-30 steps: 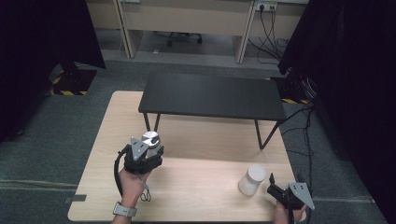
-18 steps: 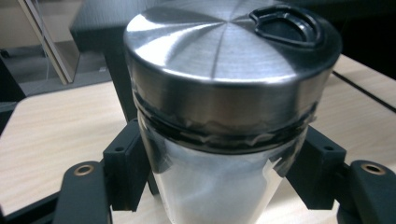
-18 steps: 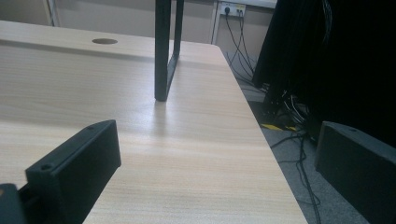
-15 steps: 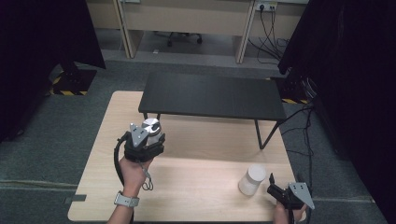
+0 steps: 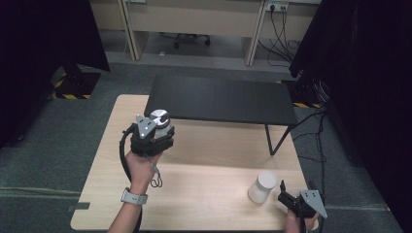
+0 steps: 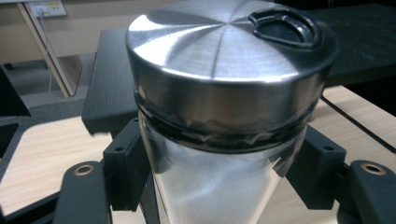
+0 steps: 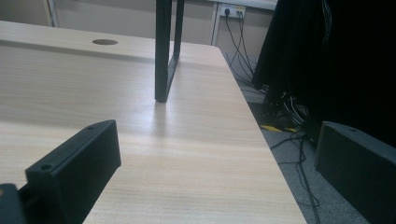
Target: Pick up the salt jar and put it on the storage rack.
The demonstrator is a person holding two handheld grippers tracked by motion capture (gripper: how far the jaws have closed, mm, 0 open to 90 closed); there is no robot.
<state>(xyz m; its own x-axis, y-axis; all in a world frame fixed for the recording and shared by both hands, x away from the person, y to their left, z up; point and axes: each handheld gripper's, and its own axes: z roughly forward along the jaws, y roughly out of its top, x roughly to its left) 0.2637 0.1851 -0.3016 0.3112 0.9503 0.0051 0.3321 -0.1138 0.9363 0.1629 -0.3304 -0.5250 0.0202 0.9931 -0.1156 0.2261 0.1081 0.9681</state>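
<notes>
Jar [image 6: 219,140] in left claw [image 6: 219,186], base cut off below frame.

The worktop [image 5: 204,194] is pale wood with a light grain, its bare surface also seen in the right gripper view, where a round cable hole [image 7: 104,42] sits near the far edge. A low black bench [image 5: 223,99] stands across its far part — one thin metal leg [image 7: 161,51] planted straight on the wood. Near the front right corner stands a white cylindrical container [image 5: 263,187] — upright on the wood.
</notes>
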